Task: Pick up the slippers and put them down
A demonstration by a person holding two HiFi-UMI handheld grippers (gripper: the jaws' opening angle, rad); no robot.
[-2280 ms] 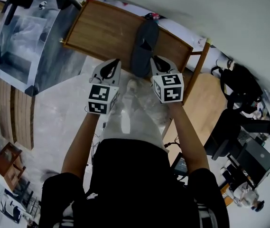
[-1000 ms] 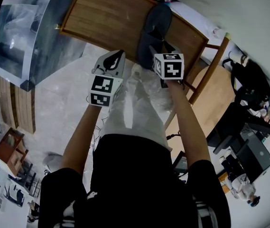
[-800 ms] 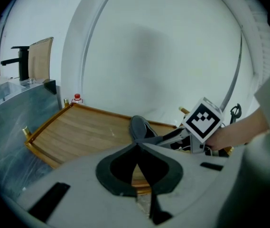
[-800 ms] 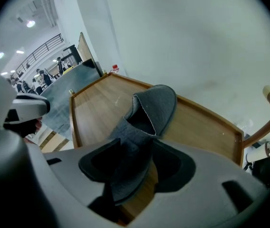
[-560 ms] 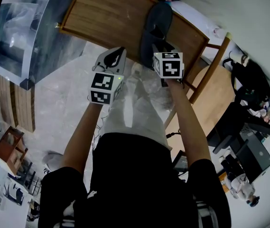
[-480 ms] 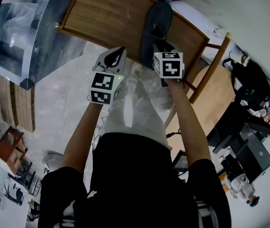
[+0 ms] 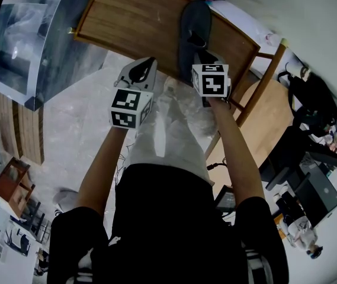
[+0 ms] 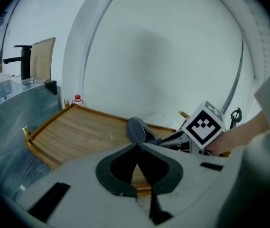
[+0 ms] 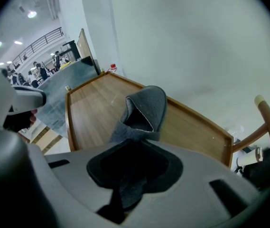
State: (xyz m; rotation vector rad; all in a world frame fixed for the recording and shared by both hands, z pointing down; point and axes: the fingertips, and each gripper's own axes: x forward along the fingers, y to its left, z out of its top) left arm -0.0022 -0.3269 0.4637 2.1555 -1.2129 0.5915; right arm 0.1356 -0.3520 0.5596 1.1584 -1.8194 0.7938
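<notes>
1. I see a wooden table (image 7: 127,25) with a raised rim, standing on a pale floor (image 7: 79,129).
2. One grey slipper (image 7: 194,22) lies on its right part, toe toward the far rim, heel at the near edge.

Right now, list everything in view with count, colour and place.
slipper: one, dark grey, on the table
table: one, brown wood, raised rim, ahead
bottle: one, red cap, by table's far corner
chair: one, wood, right of table
wrapped unit: one, grey, left of table
bags: black, count unclear, far right
left gripper: one, grey, jaws together, empty, at table's near edge
right gripper: one, grey, jaws closing on slipper's heel
</notes>
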